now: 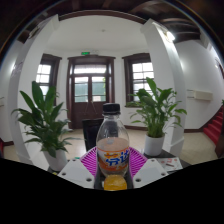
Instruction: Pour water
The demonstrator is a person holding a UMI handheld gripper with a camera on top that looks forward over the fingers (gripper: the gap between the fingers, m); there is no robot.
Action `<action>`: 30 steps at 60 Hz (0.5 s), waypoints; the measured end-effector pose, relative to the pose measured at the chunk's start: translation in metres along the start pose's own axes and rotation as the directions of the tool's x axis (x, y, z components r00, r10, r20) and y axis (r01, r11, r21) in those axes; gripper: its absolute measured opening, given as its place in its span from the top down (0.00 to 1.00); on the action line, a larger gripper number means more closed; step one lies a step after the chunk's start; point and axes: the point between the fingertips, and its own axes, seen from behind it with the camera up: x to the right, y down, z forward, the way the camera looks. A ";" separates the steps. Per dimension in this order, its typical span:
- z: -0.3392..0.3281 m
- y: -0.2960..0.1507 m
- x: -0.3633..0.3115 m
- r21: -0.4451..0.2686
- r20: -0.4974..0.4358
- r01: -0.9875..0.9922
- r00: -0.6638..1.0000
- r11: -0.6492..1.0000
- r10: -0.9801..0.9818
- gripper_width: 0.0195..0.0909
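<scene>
Low centre of frame, the hand-held gripper (114, 165) looks clamped on the upright bottle (114, 150), pink pads (92, 161) hugging both sides, seemingly ready for pouring.

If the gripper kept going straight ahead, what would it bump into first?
The bottle. It already stands between the pink fingers of the gripper, right in the way. A dark cup seems to sit just behind it.

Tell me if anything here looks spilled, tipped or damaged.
Nothing stands out. The bottle stands upright and capped between the tool's fingers, with no liquid spilled around it. Both potted plants beyond it stand upright.
</scene>
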 end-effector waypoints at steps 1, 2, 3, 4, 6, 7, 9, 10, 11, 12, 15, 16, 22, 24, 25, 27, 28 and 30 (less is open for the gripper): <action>0.003 0.003 0.005 -0.002 -0.009 -0.001 1.000 1.000 0.001 0.74; 0.005 0.007 0.010 -0.004 -0.018 -0.004 1.000 1.000 0.004 0.74; 0.003 0.009 0.013 -0.006 -0.027 -0.008 1.000 1.000 0.007 0.74; 0.004 0.013 0.017 -0.007 -0.035 -0.011 0.999 1.000 0.011 0.74; 0.017 0.026 0.031 -0.012 -0.047 -0.016 0.999 1.000 0.015 0.74; 0.018 0.031 0.035 -0.018 -0.055 -0.018 0.998 1.000 0.017 0.74; 0.021 0.040 0.042 -0.031 -0.067 -0.023 0.998 0.999 0.021 0.74; 0.022 0.044 0.045 -0.037 -0.072 -0.023 0.997 0.999 0.020 0.74; 0.023 0.048 0.047 -0.043 -0.076 -0.021 0.997 0.999 0.018 0.74; 0.033 0.060 0.053 -0.048 -0.080 -0.021 0.997 0.999 0.017 0.74; 0.037 0.079 0.063 -0.068 -0.092 -0.024 0.996 0.997 0.018 0.74; 0.038 0.084 0.065 -0.072 -0.094 -0.024 0.995 0.997 0.017 0.74; 0.048 0.114 0.074 -0.102 -0.108 -0.013 0.994 0.995 0.001 0.74; 0.050 0.123 0.074 -0.110 -0.103 0.000 0.995 0.994 -0.011 0.74; 0.052 0.127 0.074 -0.114 -0.098 0.006 0.995 0.994 -0.017 0.74; 0.055 0.139 0.074 -0.124 -0.092 0.014 0.995 0.992 -0.026 0.74; 0.055 0.144 0.073 -0.131 -0.088 0.017 0.996 0.991 -0.029 0.74; 0.056 0.142 0.072 -0.095 -0.082 0.026 0.996 0.995 -0.034 0.74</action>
